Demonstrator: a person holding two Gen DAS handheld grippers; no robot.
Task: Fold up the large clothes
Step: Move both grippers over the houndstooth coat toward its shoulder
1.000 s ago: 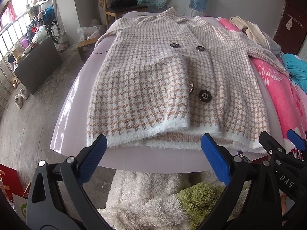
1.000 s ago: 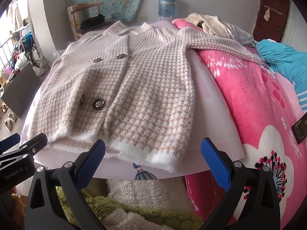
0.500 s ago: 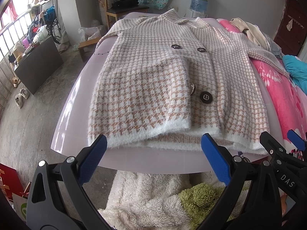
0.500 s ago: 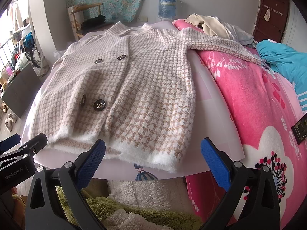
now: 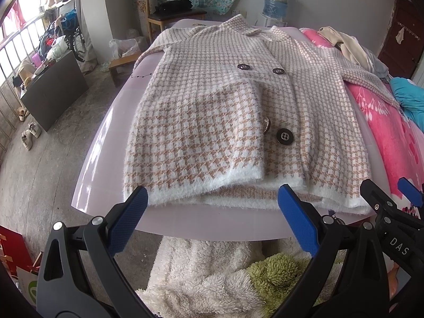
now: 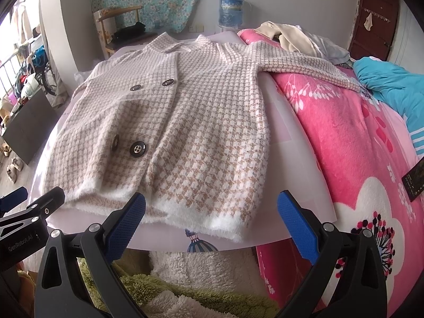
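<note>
1. As the left wrist view shows it, the houndstooth coat (image 5: 212, 111) lies spread front-up on the pale table (image 5: 106, 143), collar at the far end and fuzzy white hem (image 5: 201, 188) at the near edge. The left gripper (image 5: 212, 220) hangs just short of that hem, blades wide apart and holding nothing.
2. In the same view, the coat's left sleeve falls off the far-left side of the table, and one front panel overlaps the other near the black button (image 5: 285, 137). The knit looks thick, soft and fairly heavy; I judge it will sag and drag, not slide, and the layers at the hem may separate if only the top one is pinched.
3. From the right wrist view, the coat (image 6: 201, 122) covers most of the table (image 6: 291, 137), and its right sleeve (image 6: 304, 66) stretches off the coat's body onto the pink blanket (image 6: 344, 145). The right gripper (image 6: 212, 220) hovers by the hem's right corner (image 6: 228, 225), fully spread and empty.
4. Judging from this view, good holds are the hem corners, taking all layers deep between the blades, or the sleeve near its cuff to bring it across the coat's chest. The fluffy pile should grip well against the ribbed pads.
</note>
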